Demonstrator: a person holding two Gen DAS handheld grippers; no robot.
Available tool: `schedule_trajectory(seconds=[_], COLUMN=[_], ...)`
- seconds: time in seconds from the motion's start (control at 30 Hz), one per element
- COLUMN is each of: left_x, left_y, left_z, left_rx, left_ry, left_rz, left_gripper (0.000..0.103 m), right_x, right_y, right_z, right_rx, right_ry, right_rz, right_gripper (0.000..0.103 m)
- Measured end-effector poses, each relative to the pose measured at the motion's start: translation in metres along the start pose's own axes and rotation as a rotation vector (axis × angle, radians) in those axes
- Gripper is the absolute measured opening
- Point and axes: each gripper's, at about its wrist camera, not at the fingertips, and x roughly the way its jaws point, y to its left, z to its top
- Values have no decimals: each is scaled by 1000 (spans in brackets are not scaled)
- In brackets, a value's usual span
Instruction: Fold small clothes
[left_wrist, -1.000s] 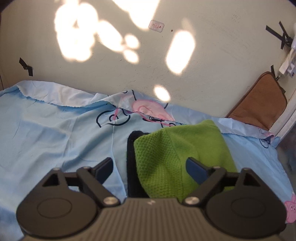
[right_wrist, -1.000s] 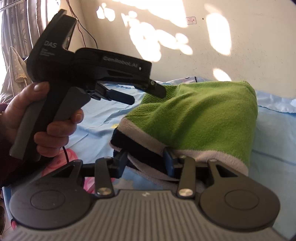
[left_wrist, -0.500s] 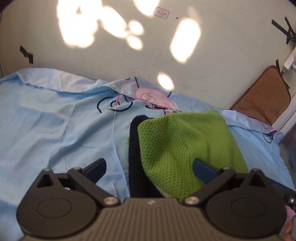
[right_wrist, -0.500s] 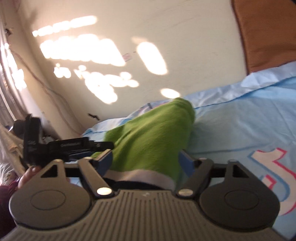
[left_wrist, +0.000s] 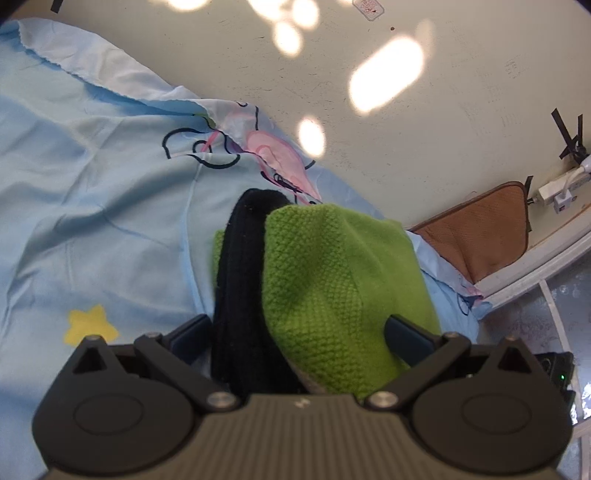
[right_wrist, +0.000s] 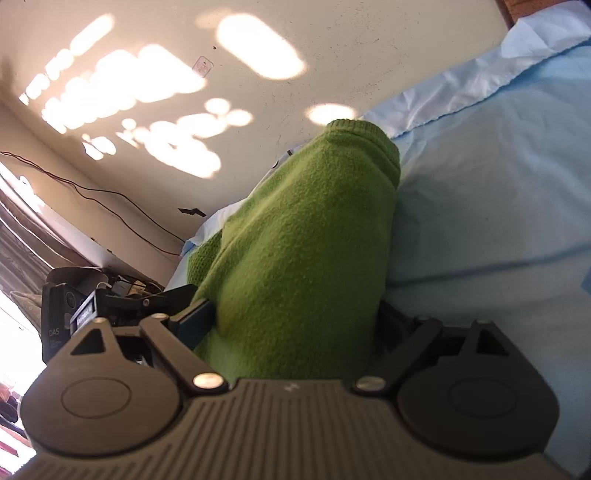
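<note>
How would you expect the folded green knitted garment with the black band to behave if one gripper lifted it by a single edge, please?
The green knitted garment would probably flop and unfold: it lies in loose soft layers on the blue bedsheet. Its fuzzy knit looks grippy rather than slippery. It seems light, sitting high without flattening the sheet much.

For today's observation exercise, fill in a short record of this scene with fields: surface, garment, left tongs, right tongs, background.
surface: light blue cartoon bedsheet
garment: folded green and black knit, lying on the sheet
left tongs: open, straddling the garment's near end
right tongs: just been opening, garment between them, not pinched
background: cream wall with sun patches, brown cushion
</note>
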Motion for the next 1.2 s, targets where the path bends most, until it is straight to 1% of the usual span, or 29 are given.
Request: schedule_trajectory(seconds=[0.07, 0.13, 0.17, 0.2, 0.23, 0.3, 0.33, 0.4, 0.47, 0.5, 0.57, 0.63, 0.7, 0.73, 0.8, 0.87, 0.93, 0.97, 1.0, 1.03, 1.07, 1.13, 1.2], left_x=[4, 7, 8, 9, 10, 9, 9, 11, 15, 20, 32, 47, 65, 73, 81, 85, 87, 85, 82, 79, 75, 72, 69], left_y=[-5, -10, -13, -15, -18, -28, -34, -48, -63, -72, -92, -108, -119, -123, -131, -136, -140, -141, -142, -143, -145, -148, -150], left_z=[-4, -9, -12, -15, -17, -21, -22, -27, -30, -31, -35, -40, -46, -48, -56, -62, -68, -72, -75, -78, -81, -85, -90], left_rx=[15, 42, 59, 65, 63, 64, 65, 65, 58, 60, 79, 101, 111, 114, 166, 225, 283, 318, 343, 363, 381, 402, 427], left_ry=[-30, -55, -66, -64, -65, -66, -56, -33, -13, 0, 30, 61, 98, 112, 96, 90, 91, 78, 62, 46, 24, -7, -47], left_rz=[10, 21, 22, 8, -9, -25, -46, -117, -193, -224, -256, -277, -278, -269, -191, -113, -15, 5, 17, 29, 45, 68, 93], left_gripper=[103, 103, 102, 102, 102, 102, 102, 102, 102, 102, 102, 102, 102, 102, 102, 103, 103, 103, 103, 103, 103, 103, 103], right_x=[3, 2, -1, -5, -9, -18, -24, -42, -67, -81, -104, -123, -137, -140, -141, -137, -132, -131, -129, -129, -129, -125, -122], right_y=[-1, 2, 4, 6, 11, 26, 35, 51, 57, 56, 47, 34, 18, 8, -12, -32, -52, -61, -70, -74, -72, -67, -63], right_z=[4, 1, -1, -4, -7, -14, -18, -27, -31, -31, -29, -29, -30, -31, -30, -29, -30, -32, -36, -41, -43, -43, -45], right_rx=[2, -17, -32, -48, -71, -159, -206, -304, -347, -347, -325, -290, -264, -243, -178, -116, -50, -19, 7, -1, -9, -43, -63], right_ry=[3, -6, -17, -32, -43, -66, -82, -137, -201, -226, -249, -260, -265, -263, -243, -233, -234, -241, -243, -269, -274, -252, -252], right_rz=[2, -28, -37, -36, -40, -68, -84, -122, -143, -152, -181, -208, -237, -249, -253, -236, -204, -178, -136, -110, -107, -110, -119], right_gripper=[92, 78, 74, 66, 61, 57, 56, 56, 55, 55, 55, 56, 56, 56, 57, 62, 71, 74, 75, 76, 77, 83, 85])
